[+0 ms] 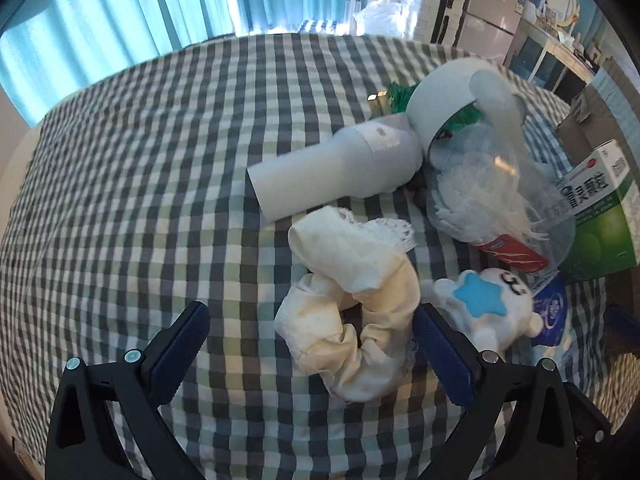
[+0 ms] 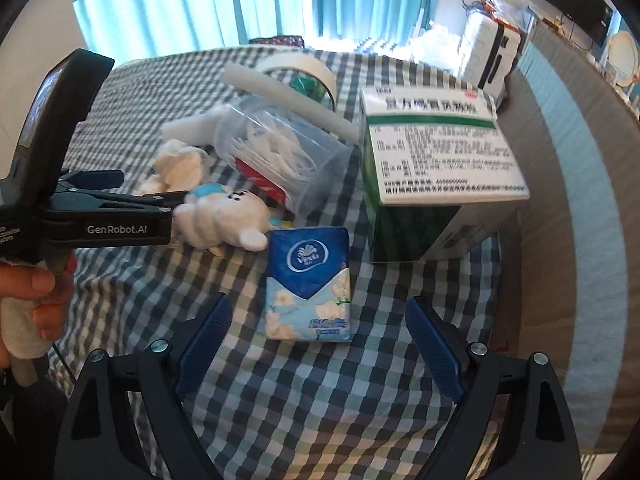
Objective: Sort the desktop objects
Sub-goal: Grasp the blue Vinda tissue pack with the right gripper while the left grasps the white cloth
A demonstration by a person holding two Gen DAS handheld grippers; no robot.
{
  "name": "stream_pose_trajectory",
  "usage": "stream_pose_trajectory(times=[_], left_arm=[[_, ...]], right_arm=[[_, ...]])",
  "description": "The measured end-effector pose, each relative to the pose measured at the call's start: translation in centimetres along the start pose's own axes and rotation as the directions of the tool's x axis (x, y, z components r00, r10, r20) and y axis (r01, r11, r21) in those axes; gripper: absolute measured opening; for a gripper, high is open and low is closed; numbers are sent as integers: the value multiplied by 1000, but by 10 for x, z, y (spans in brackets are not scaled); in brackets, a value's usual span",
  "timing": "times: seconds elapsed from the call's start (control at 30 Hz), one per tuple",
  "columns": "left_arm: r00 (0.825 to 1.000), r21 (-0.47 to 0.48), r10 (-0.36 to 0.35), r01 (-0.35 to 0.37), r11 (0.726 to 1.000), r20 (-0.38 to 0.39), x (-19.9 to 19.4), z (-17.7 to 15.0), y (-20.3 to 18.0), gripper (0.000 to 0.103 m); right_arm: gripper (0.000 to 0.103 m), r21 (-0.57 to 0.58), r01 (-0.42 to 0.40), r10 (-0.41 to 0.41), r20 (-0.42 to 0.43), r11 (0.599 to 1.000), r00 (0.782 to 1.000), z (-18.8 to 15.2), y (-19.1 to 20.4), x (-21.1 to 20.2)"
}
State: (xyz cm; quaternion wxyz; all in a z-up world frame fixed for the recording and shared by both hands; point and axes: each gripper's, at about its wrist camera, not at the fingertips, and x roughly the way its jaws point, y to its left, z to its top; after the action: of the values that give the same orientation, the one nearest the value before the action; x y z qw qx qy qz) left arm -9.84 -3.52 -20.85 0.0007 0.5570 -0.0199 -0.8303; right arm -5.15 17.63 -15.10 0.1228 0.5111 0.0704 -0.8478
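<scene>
Checked cloth in grey, white and pale green covers the desk (image 1: 140, 168) under both of your claws. Your left claw (image 1: 308, 344) stands with its blue pads wide apart and nothing between them pressed; the cream scrunchie (image 1: 360, 320) lies just ahead, its right side close to the right pad, though whether they touch you cannot tell. At twelve o'clock from the scrunchie lies the grey handheld fan (image 1: 344, 164), its ring head up at one o'clock. At three o'clock sits the small white plush with a blue star (image 1: 480, 304), and beyond it the clear plastic cup (image 1: 492, 200) on its side, holding white bits.

Your right claw (image 2: 320, 344) also stands apart, gripping nothing. The blue tissue pack (image 2: 308, 284) lies flat on the cloth between and just ahead of its fingers, touching neither. At one o'clock from the pack stands the green-and-white medicine box (image 2: 436, 160). At nine o'clock your hand (image 2: 36, 292) holds the other gripper's handle.
</scene>
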Motion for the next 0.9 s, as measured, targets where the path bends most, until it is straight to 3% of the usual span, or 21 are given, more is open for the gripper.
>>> stream_pose_trajectory(times=[0.23, 0.5, 0.57, 0.63, 0.7, 0.77, 0.8, 0.83, 0.9], left_arm=[[1000, -33, -12, 11, 999, -13, 15, -5, 1, 103], [1000, -30, -14, 14, 999, 3, 15, -12, 0, 100], [1000, -10, -19, 19, 1000, 12, 11, -13, -1, 92], [999, 13, -39, 38, 999, 18, 4, -12, -9, 71], [999, 28, -51, 51, 998, 19, -7, -11, -11, 59], [998, 35, -57, 56, 998, 24, -13, -11, -13, 40], [998, 34, -55, 54, 998, 29, -17, -11, -14, 24], [998, 32, -55, 54, 998, 34, -20, -11, -13, 14], [996, 17, -78, 77, 997, 34, -24, -7, -5, 11]], right_arm=[[89, 38, 3, -1, -51, 999, 999, -3, -6, 25], [89, -11, 81, -82, -66, 997, 995, -9, 6, 42], [89, -28, 90, -92, -64, 996, 994, -10, 8, 43], [90, -12, 77, -77, -66, 997, 995, -11, 5, 43], [90, 5, 65, -64, -66, 998, 996, -11, 2, 43], [90, 5, 66, -66, -64, 998, 996, -11, 1, 43], [90, 0, 71, -70, -62, 998, 996, -12, 2, 42], [85, -7, 77, -77, -63, 997, 995, -12, 3, 42], [61, -15, 70, -70, -62, 997, 996, -13, 9, 36]])
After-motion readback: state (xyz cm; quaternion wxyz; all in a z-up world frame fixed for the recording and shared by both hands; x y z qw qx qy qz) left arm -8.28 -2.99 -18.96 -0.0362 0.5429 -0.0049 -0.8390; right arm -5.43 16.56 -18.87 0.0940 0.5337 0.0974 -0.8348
